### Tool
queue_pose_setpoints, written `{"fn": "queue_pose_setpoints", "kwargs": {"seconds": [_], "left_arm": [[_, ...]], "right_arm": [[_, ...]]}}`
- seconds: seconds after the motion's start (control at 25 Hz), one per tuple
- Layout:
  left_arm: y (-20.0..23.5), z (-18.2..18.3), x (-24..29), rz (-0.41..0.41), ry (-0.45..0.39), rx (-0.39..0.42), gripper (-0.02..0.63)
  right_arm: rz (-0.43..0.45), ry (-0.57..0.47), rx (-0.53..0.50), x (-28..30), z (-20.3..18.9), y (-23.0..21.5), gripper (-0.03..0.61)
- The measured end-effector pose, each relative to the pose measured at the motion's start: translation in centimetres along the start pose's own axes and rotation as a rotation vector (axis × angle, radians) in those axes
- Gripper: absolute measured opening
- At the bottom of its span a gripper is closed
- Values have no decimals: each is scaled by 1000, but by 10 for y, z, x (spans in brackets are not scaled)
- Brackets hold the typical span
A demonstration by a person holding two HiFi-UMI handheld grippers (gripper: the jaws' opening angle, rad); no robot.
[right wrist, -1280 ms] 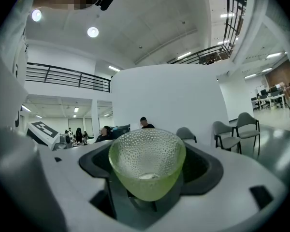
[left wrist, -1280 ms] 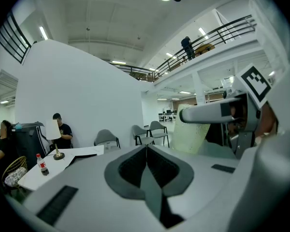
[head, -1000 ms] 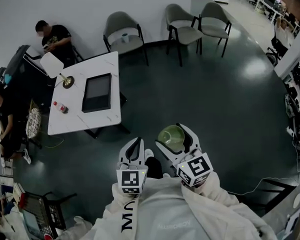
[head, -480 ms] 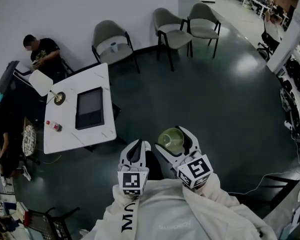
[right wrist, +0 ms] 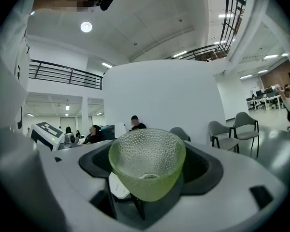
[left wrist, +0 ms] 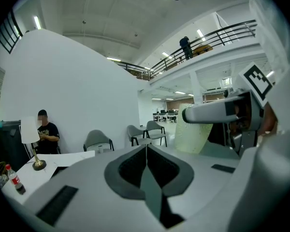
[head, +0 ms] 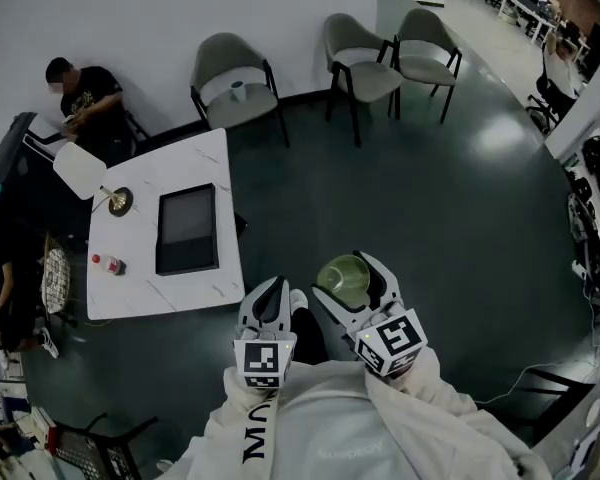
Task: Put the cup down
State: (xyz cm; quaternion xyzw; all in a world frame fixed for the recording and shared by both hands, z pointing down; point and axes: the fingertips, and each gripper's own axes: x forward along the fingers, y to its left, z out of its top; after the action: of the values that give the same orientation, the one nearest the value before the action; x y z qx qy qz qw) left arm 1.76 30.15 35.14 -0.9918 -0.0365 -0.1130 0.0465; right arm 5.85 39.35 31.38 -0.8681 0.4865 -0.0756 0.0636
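Pebbled green glass cup (right wrist: pixel 146 159) gripped by right claw (head: pixel 346 278).

The cup (right wrist: pixel 146 164) looks like pale green translucent glass, pebbled all over with tiny bumps. The table (head: pixel 140 278) has a smooth white marble-look top. The floor (head: pixel 430 198) around it is dark, glossy and reflects the lights.
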Motion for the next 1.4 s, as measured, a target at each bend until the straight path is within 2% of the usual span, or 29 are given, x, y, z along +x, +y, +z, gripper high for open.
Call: {"fn": "queue_pose_setpoints", "kwargs": {"seconds": [0.6,0.84,1.12,1.4], "left_arm": [[148,-9,91,70,76,-80,15],[206,0,126,109,63,-109,15],[270,-10,134,179,81,-150,15],[301,-14,127,228,80,-171,15]], "right_arm": [[74,112,9,180,-1,-16,399],[97,145,13,249,-1,-26,399],[176,166,-15,315,5,-6,399],[258,181,-51,351,11,22,399]]}}
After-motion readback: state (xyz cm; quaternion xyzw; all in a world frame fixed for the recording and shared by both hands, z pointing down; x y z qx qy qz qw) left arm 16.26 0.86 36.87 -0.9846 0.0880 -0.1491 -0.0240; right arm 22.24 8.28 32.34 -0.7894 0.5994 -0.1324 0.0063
